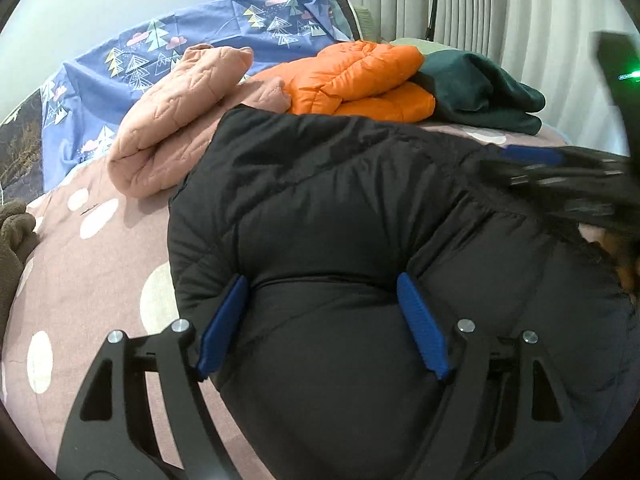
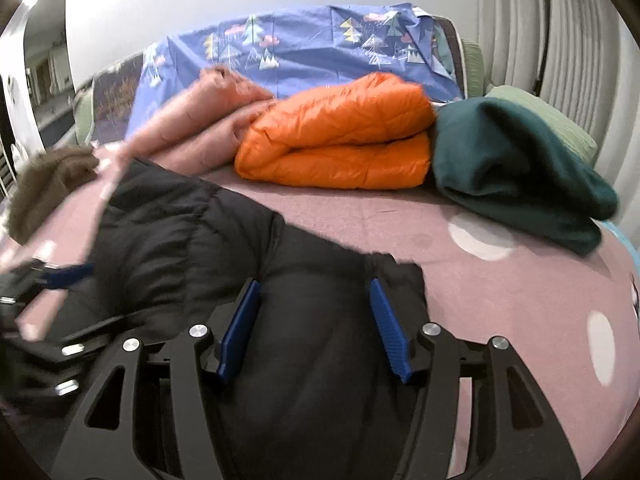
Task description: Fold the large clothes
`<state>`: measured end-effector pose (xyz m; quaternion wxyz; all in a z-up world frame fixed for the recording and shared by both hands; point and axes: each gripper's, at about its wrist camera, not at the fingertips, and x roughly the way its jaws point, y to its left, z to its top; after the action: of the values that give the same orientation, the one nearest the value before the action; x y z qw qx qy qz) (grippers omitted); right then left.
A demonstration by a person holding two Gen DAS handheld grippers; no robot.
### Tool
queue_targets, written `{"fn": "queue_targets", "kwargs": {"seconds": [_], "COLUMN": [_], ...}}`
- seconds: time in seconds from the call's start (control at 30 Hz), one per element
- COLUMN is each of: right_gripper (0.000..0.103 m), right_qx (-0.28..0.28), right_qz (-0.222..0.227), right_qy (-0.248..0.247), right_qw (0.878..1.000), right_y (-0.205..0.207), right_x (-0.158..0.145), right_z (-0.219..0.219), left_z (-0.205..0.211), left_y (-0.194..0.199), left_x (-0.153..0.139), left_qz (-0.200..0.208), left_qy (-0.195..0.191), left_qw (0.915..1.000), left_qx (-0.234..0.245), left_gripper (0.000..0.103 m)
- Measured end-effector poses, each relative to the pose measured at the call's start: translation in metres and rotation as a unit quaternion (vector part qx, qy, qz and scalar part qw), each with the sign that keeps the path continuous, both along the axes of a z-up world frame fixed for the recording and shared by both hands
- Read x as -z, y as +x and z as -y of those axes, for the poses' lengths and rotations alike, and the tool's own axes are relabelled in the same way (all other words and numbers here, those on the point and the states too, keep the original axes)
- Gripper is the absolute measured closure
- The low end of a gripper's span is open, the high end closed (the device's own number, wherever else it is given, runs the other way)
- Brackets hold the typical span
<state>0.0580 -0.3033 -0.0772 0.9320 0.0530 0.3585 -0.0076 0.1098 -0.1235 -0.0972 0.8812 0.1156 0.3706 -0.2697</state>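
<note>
Black puffer jacket (image 1: 360,240) bunched on near part of pink dotted bedsheet (image 1: 100,248), filling the foreground in both wrist views. Left gripper (image 1: 322,328) over its near bulge, blue pads spread wide, padding swelling up between them; left pad at the jacket's left edge, right pad against a crease, no firm clamp visible. Right gripper (image 2: 316,330) further right on same jacket, jaws about half apart, a fold of black fabric filling the gap between pads; cannot tell whether squeezed or just resting.

Behind jacket, far side of bed, left to right: pink quilted jacket (image 1: 172,128) folded, touching the black one at its near edge; orange puffer (image 2: 340,136) folded double, just beside the pink; dark green sweatshirt (image 2: 516,176) folded, touching orange. Brown fleece item (image 2: 52,188) at far left edge. Blue tree-print cover (image 2: 304,44) draped upright behind the stack. Pale green pillow (image 2: 552,120) under the sweatshirt. Ribbed curtain (image 2: 560,32) far right.
</note>
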Motion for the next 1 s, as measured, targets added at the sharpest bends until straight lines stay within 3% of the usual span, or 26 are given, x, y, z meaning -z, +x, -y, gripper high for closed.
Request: {"fn": "queue_targets", "kwargs": {"seconds": [0.03,0.1,0.17,0.23,0.3,0.47,0.5,0.57,0.67,0.8,0.93,1.0], "right_gripper": [0.060,0.062,0.062,0.062,0.061,0.057,0.055,0.031,0.012,0.006,0.004,0.002], "right_qx": [-0.019,-0.052,-0.074,-0.057,-0.049,-0.058,-0.062,-0.051,-0.004,0.028,0.008,0.011], "right_qz": [0.011,0.024,-0.004,-0.030,-0.017,-0.027,-0.027,-0.008,0.028,-0.027,-0.111,-0.101], "right_qy": [0.012,0.015,0.009,0.001,-0.015,-0.028,-0.014,0.027,0.059,0.095,0.217,0.242], "right_qw": [1.000,0.998,0.997,0.998,0.999,0.998,0.998,0.998,0.998,0.995,0.970,0.965], "right_y": [-0.021,-0.048,-0.071,-0.079,-0.083,-0.079,-0.080,-0.082,-0.087,-0.073,-0.060,-0.064], "right_x": [-0.011,-0.019,-0.006,0.025,0.041,0.021,0.017,0.000,-0.018,0.003,0.049,0.053], "right_z": [-0.004,-0.014,-0.028,-0.034,-0.038,-0.041,-0.036,-0.019,0.009,0.034,0.042,0.045], "left_z": [0.000,0.001,0.002,0.003,0.005,0.005,0.004,0.003,0.002,0.002,-0.001,-0.002], "left_y": [0.000,0.000,0.000,-0.001,-0.003,-0.005,-0.004,-0.004,-0.003,-0.003,-0.003,-0.003], "left_x": [0.000,0.000,0.000,0.000,0.001,0.003,0.002,0.002,0.002,0.002,0.002,0.003], "left_qz": [-0.001,-0.001,0.000,0.001,0.007,0.015,0.014,0.012,0.011,0.011,0.010,0.010], "left_qy": [-0.001,0.002,0.006,0.007,0.008,0.013,0.010,0.005,0.002,-0.003,-0.010,-0.013], "left_qw": [1.0000,1.0000,1.0000,1.0000,0.9999,0.9997,0.9998,0.9998,0.9998,0.9998,0.9998,0.9997], "left_qx": [0.001,0.001,0.002,0.005,0.011,0.011,0.011,0.012,0.013,0.014,0.016,0.017], "left_gripper": [0.024,0.024,0.024,0.024,0.024,0.024,0.024,0.024,0.024,0.024,0.024,0.024]}}
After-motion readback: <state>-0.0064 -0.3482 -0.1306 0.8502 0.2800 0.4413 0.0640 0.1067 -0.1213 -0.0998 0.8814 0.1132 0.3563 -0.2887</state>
